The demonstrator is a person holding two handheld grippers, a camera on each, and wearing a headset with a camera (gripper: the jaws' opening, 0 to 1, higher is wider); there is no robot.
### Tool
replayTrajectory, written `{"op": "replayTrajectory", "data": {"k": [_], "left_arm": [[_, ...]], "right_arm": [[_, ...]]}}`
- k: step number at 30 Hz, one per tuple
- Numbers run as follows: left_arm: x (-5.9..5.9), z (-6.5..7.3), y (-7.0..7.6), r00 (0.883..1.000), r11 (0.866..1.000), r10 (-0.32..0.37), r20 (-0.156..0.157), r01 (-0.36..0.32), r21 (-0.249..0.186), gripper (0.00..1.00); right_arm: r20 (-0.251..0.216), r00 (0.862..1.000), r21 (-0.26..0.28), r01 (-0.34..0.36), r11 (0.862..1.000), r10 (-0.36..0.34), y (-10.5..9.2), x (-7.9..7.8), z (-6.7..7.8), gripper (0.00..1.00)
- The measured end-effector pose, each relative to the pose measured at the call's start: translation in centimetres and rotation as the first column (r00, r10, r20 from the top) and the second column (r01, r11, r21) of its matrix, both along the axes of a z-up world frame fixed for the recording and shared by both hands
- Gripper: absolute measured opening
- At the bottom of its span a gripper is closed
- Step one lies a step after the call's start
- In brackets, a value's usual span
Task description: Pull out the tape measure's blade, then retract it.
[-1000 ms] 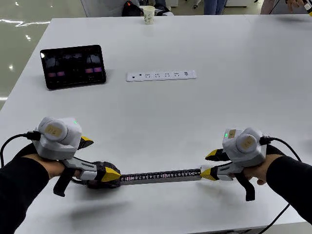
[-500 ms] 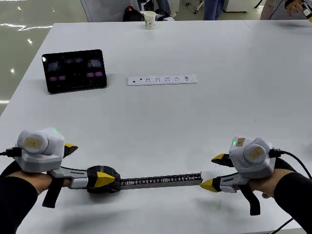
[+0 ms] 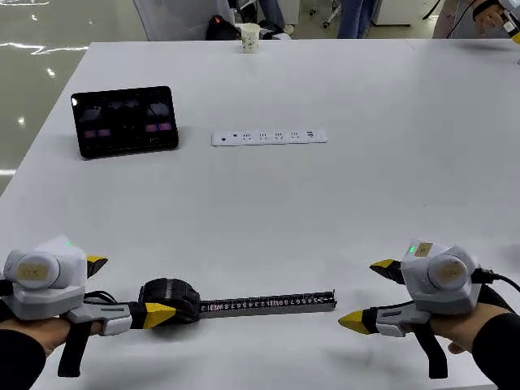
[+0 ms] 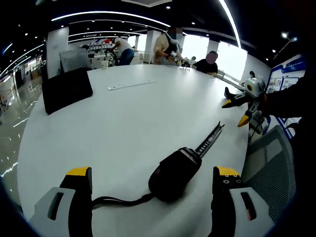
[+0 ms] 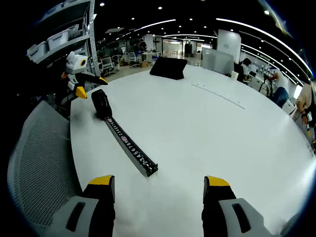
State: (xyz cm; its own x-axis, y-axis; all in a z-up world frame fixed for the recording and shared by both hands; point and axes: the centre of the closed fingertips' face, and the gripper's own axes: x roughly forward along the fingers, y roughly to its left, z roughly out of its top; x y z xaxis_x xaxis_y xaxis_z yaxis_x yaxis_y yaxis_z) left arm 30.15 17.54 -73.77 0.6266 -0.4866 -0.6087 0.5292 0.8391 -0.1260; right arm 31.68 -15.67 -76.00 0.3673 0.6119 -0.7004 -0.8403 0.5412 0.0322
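1. My left gripper [image 3: 130,287] sat at the near left of the white table [image 3: 341,203], jaws spread wide and clamped on nothing. In the left gripper view the two yellow tips [image 4: 152,173] stood well apart.
2. The tape measure [image 3: 166,299], a black case, lay on the table just ahead of those jaws and between their lines. In the head view my lower yellow tip overlapped the case's near side, and I could not tell whether it touched. A thin black cord [image 4: 113,201] trailed from the case back toward me.
3. The blade [image 3: 268,304] was out and lay flat, numbers up. Its long axis ran left to right along the near edge, with the free end pointing right.
4. My right gripper [image 3: 366,292] was also spread open and empty. Its lower tip sat near the blade's end, with a gap between. In the right gripper view the blade [image 5: 128,145] slanted away from the jaws [image 5: 158,180] toward the case [image 5: 101,103].
5. Farther back stood a dark tablet [image 3: 124,120], a white power strip [image 3: 269,136] and a paper cup [image 3: 249,36].
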Motion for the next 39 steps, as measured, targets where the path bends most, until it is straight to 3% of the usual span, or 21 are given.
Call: {"op": "replayTrajectory", "data": {"k": [2,3,4,5,8,14,19,24,29,35,39], "left_arm": [[-0.5,0.4,-0.5,0.999,0.998,-0.028,0.020,0.029,-0.050,0.99],[-0.8,0.5,-0.4,0.999,0.998,-0.035,0.029,0.037,-0.055,0.99],[-1.0,0.4,-0.2,0.999,0.998,-0.036,0.032,0.038,-0.042,0.99],[-1.1,0.0,0.4,0.998,0.999,-0.040,0.040,0.040,0.009,0.99],[-1.5,0.3,0.5,0.998,0.999,-0.035,0.056,0.036,-0.025,0.99],[-1.9,0.5,1.6,0.996,1.000,-0.014,0.083,0.014,0.003,0.99],[-2.8,0.9,2.2,0.997,1.000,-0.016,0.078,0.015,0.010,0.99],[-3.7,0.4,3.4,0.999,0.999,-0.002,0.043,0.000,0.039,0.99],[-4.6,0.3,4.4,0.999,0.999,0.026,0.032,-0.027,0.021,0.99],[-4.5,0.5,4.8,0.998,0.998,0.053,0.040,-0.054,0.020,0.99],[-4.4,0.6,4.4,0.999,0.999,0.036,0.039,-0.037,0.020,0.99]], "right_arm": [[0.009,1.000,-0.003,0.018,1.000,-0.018,-0.8,-0.1,0.3,0.74],[0.018,0.999,-0.008,0.027,1.000,-0.026,-1.4,-0.2,0.4,0.75],[0.020,0.999,-0.007,0.030,1.000,-0.030,-1.7,-0.3,0.5,0.76],[0.020,0.999,-0.003,0.035,0.999,-0.035,-2.1,-0.5,0.6,0.77],[0.029,0.999,0.001,0.037,0.999,-0.037,-2.9,-0.9,0.9,0.81],[0.029,0.999,0.025,0.032,0.999,-0.033,-3.5,-2.0,1.0,0.88],[0.042,0.998,0.018,0.038,0.999,-0.039,-4.0,-3.0,1.4,0.89],[0.035,0.998,0.013,0.052,0.999,-0.052,-4.5,-3.9,1.3,0.98],[0.026,0.997,0.018,0.073,0.997,-0.074,-5.2,-4.6,0.5,0.99],[0.028,0.996,0.029,0.087,0.996,-0.088,-5.3,-4.8,0.3,0.99],[0.033,0.996,0.027,0.079,0.997,-0.079,-5.0,-5.0,0.4,0.99]]}}
